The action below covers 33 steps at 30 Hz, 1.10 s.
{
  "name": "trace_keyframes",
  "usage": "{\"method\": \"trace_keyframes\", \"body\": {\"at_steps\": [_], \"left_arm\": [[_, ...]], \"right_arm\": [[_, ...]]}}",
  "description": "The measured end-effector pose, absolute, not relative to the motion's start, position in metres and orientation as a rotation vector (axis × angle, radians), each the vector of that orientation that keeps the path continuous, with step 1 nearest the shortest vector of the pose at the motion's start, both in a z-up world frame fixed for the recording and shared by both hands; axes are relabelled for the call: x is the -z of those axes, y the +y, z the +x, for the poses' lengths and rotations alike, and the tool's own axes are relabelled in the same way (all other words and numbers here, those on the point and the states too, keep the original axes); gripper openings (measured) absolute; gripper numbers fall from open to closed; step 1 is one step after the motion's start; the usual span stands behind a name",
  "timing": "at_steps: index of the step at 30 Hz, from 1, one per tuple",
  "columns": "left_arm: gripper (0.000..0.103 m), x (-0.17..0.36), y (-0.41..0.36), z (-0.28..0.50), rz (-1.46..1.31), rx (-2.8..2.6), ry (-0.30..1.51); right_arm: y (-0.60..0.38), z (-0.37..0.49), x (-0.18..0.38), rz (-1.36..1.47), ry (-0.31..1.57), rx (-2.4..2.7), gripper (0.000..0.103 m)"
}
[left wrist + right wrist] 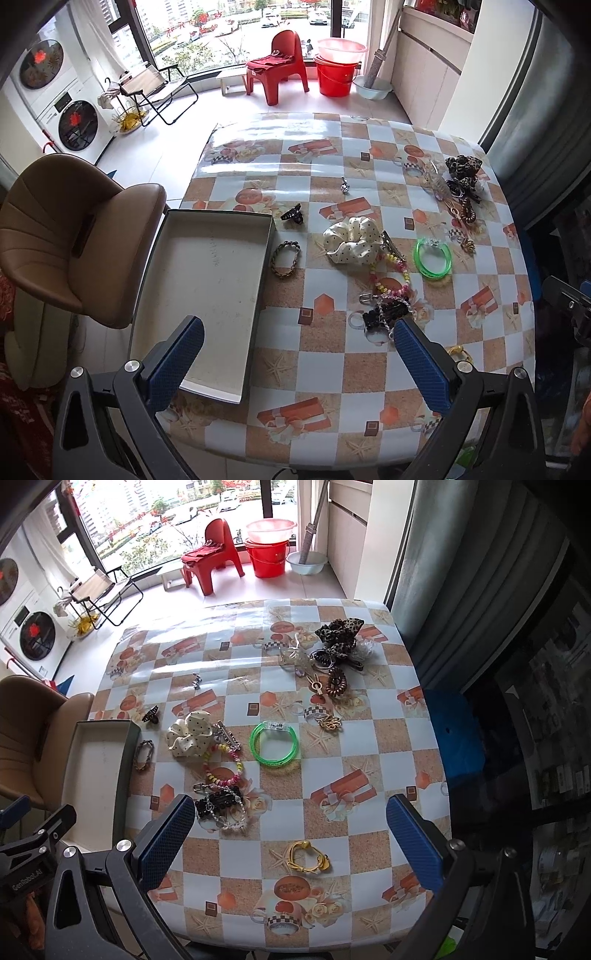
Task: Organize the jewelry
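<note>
While the left tool (pixel 298 349) hangs wide open and empty above the bench (pixel 332 435), the jewelry lies scattered beside the open box (pixel 207 280). From the right wrist, the right tool (pixel 290 834) gapes empty over a yellow bracelet (pixel 308 856) near a green bangle (pixel 274 743).

An open grey box (pixel 207 295) lies empty at the table's left edge. Just right of it rest a braided bracelet (pixel 285 258), a cream dotted scrunchie (pixel 352 240) and a green bangle (pixel 433 257). A leopard scrunchie (pixel 463 166) sits far right.
</note>
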<state>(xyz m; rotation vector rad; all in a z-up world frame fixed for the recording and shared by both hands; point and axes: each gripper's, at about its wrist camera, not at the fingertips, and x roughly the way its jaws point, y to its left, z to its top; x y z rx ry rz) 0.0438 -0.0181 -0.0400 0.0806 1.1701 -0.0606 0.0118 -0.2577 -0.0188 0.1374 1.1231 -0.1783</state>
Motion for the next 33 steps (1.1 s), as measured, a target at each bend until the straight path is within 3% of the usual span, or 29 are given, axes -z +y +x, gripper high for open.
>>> {"method": "trace_keyframes", "body": {"at_steps": [33], "left_arm": [[0.103,0.0392,-0.0167,0.0479,0.091,0.059,1.163]], "right_arm": [[-0.2584,0.014,0.0186,0.138,1.128,0.178,0.103]]}}
